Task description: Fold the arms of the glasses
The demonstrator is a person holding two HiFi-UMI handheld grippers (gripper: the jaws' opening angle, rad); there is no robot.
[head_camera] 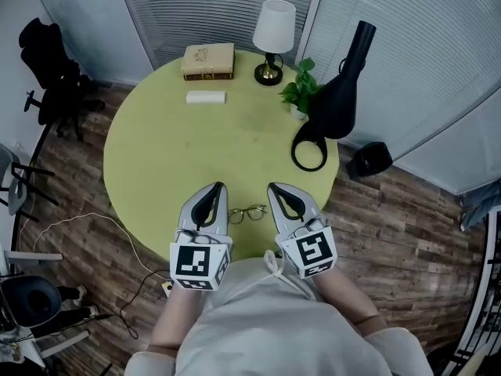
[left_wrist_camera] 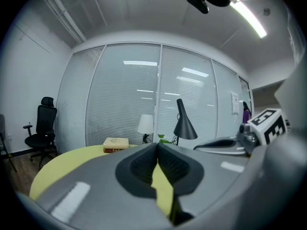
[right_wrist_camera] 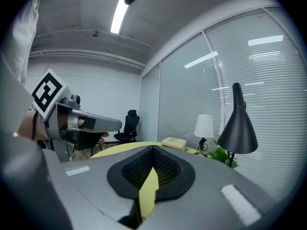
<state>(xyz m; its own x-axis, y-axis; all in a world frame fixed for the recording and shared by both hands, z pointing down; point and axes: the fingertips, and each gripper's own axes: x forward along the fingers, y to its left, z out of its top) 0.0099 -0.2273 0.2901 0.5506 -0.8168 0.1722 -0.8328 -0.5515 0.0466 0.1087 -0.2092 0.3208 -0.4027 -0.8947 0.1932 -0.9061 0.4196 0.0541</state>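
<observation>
The glasses [head_camera: 246, 213] lie on the tabletop [head_camera: 188, 155] near its front edge, right between the two tools. The left hand-held gripper [head_camera: 217, 186] has its jaws pressed together on nothing. The right hand-held gripper [head_camera: 273, 187] is the same: jaws together, empty. Whether the arms are folded yet is too small to tell. It looks like a thin wire frame, so probably very light, springy at the hinges and easy to bend, with slick, scratch-prone lenses. Best bet is to steady the bridge or a rim gently with one tool and nudge an arm inward near its tip with the other.
</observation>
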